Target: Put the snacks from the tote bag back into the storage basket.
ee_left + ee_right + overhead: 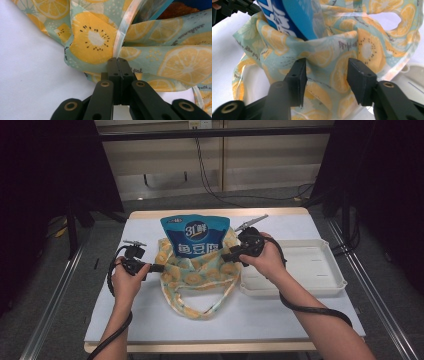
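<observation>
A blue snack pouch (196, 237) stands inside a lemon-print cloth bag (200, 270) in the middle of the white table. My left gripper (159, 268) is at the bag's left edge. In the left gripper view the left gripper (117, 60) is shut on a fold of the bag (95, 40) beside its clear handle strip. My right gripper (225, 256) is at the bag's right rim. In the right gripper view the right gripper (327, 66) has its jaws apart, with the bag's cloth (367, 47) bulging between them and the pouch (297, 15) above.
A white plastic tray (310, 270) sits to the right of the bag, under my right hand. The bag's handle loop (200, 312) lies toward the table's near edge. Black cables trail from both grippers along the forearms.
</observation>
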Demonstrator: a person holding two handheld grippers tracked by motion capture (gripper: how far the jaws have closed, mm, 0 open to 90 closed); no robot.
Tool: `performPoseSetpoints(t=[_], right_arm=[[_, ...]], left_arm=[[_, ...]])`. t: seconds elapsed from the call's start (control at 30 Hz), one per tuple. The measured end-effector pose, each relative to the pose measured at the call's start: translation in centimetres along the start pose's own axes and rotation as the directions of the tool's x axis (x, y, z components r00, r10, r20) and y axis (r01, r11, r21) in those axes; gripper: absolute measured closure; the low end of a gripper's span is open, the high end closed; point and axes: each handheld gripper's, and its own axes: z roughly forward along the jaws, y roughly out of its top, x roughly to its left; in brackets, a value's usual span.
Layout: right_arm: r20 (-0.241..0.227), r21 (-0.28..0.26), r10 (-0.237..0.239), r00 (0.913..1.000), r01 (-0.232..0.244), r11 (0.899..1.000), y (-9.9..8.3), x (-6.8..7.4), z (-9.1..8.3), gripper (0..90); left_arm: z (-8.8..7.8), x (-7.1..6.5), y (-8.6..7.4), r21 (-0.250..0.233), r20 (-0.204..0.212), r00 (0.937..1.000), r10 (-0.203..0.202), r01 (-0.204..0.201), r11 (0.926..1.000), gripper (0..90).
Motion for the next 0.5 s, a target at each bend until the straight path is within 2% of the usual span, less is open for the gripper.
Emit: performPoseSetpoints(t=[0.07, 0.23, 0.3, 0.37, 0.5], right_arm=[[-0.006, -0.012, 0.001, 1.0000, -0.001, 1.000, 0.15, -0.01, 0.22, 56.2], [-0.020, 0.000, 0.019, 0.9996, -0.019, 1.000, 0.27, 0.25, 0.53, 79.6], [-0.013, 0.006, 0.005, 0.9999, -0.005, 1.000, 0.29, 0.40, 0.65, 87.3], [-0.007, 0.018, -0.009, 0.9999, 0.009, 1.000, 0.34, 0.37, 0.59, 90.0], [-0.014, 0.016, 0.014, 0.9998, -0.013, 1.000, 0.12, 0.16, 0.29, 90.0]], left_arm=[[0.01, -0.05, 0.02, -0.001, 0.002, 1.0000, -0.001, 0.001, 1.0000, 90.0], [0.06, -0.07, 0.00, -0.008, -0.004, 1.0000, -0.001, 0.001, 1.0000, 90.0], [-0.01, 0.00, 0.01, -0.004, 0.003, 1.0000, 0.001, -0.001, 1.0000, 90.0], [-0.09, 0.03, -0.01, -0.001, 0.003, 1.0000, 0.002, -0.002, 1.0000, 90.0], [-0.16, 0.09, -0.04, -0.001, 0.005, 1.0000, -0.004, 0.004, 1.0000, 90.0]])
